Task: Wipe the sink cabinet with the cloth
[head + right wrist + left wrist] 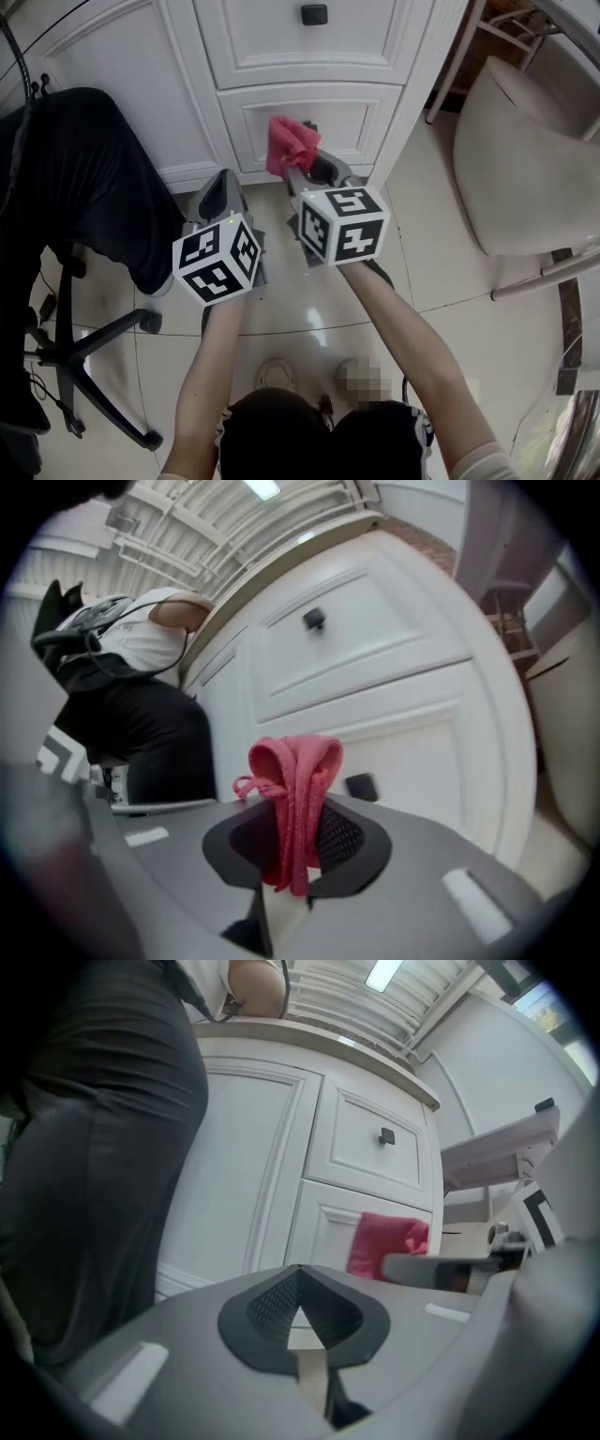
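Observation:
The white sink cabinet (356,112) fills the top of the head view, with two drawers stacked. My right gripper (306,167) is shut on a bunched pink cloth (291,144), held up in front of the lower drawer; whether the cloth touches it I cannot tell. In the right gripper view the cloth (295,789) sticks up from between the jaws of my right gripper (289,855), beside the lower drawer's dark knob (361,787). My left gripper (223,182) hangs lower left, shut and empty. In its own view, my left gripper (302,1324) faces the cloth (387,1244).
A person in black trousers (89,178) sits on an office chair (94,347) at the left, close to the cabinet. A white seat (525,169) stands at the right. The upper drawer has a dark knob (314,14). Glossy floor tiles (309,300) lie below.

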Available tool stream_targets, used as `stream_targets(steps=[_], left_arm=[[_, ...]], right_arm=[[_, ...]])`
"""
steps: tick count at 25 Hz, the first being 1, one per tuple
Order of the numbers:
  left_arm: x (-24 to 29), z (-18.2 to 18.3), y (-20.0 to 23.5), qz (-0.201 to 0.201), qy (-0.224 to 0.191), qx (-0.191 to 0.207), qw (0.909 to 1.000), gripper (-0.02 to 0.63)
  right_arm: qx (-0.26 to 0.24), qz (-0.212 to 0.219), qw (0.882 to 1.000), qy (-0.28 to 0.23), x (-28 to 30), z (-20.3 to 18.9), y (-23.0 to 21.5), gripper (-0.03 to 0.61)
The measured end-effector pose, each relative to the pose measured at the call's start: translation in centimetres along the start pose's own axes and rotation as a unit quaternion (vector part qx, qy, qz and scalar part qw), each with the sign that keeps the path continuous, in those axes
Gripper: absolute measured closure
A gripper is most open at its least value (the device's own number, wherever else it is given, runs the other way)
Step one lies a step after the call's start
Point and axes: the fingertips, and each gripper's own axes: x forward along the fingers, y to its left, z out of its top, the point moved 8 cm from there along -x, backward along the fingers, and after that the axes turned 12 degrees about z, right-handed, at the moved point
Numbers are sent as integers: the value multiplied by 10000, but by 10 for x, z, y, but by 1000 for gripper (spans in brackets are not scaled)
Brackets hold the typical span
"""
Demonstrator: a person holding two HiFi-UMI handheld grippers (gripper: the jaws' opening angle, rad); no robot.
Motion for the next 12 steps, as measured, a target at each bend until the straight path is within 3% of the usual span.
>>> stream_targets(steps=[2,4,8,12], left_arm=[[1,-4,11,120,55,16,9999,598],[2,-9,26,253,134,13,9996,598],[7,-13,50,422,131,-10,9990,598],[13,-19,43,364,148,-36,9992,598]], right_arm=[[-244,478,9974,476,41,-26,27,520],[-472,663,9935,796,67,-44,41,520],[-282,202,9969,706,82,-50,20,520],[125,-474,9981,362,52,-48,-27,520]])
